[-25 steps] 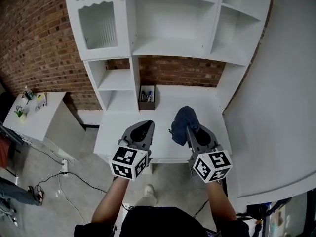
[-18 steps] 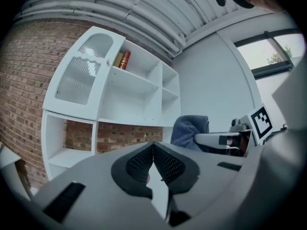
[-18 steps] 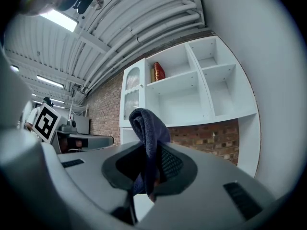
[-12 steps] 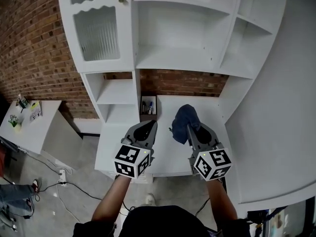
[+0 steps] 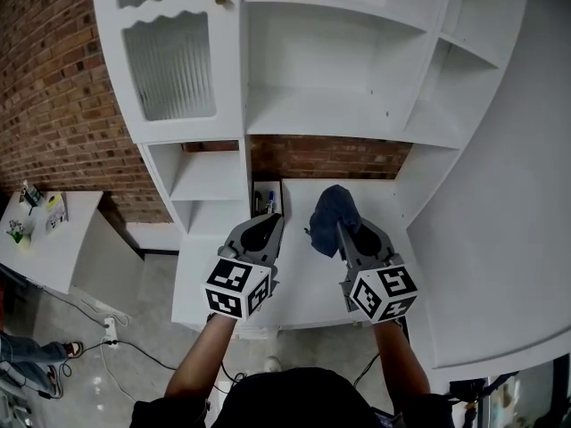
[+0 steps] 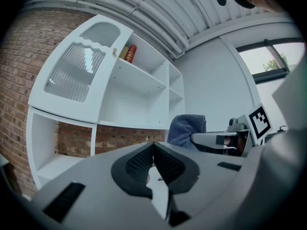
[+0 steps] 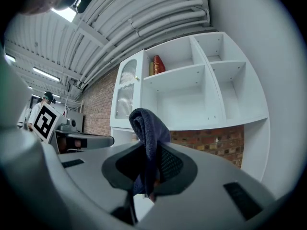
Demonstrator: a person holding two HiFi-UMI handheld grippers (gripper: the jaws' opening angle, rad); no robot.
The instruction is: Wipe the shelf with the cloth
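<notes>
Your right hand-held gripper [image 5: 342, 232] clamps the crumpled dark-blue cloth [image 5: 331, 210] above the white tabletop [image 5: 302, 275]; your left hand-held gripper [image 5: 266, 225] is pinched closed, empty. Lift the cloth to the white wooden shelf [image 5: 312, 119], press flat, sweep evenly.

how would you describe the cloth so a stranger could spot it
Start at the big white shelf unit. Just in front of it, the right gripper pinches a bunched dark blue cloth, the only soft, blue thing among the white boards.
</notes>
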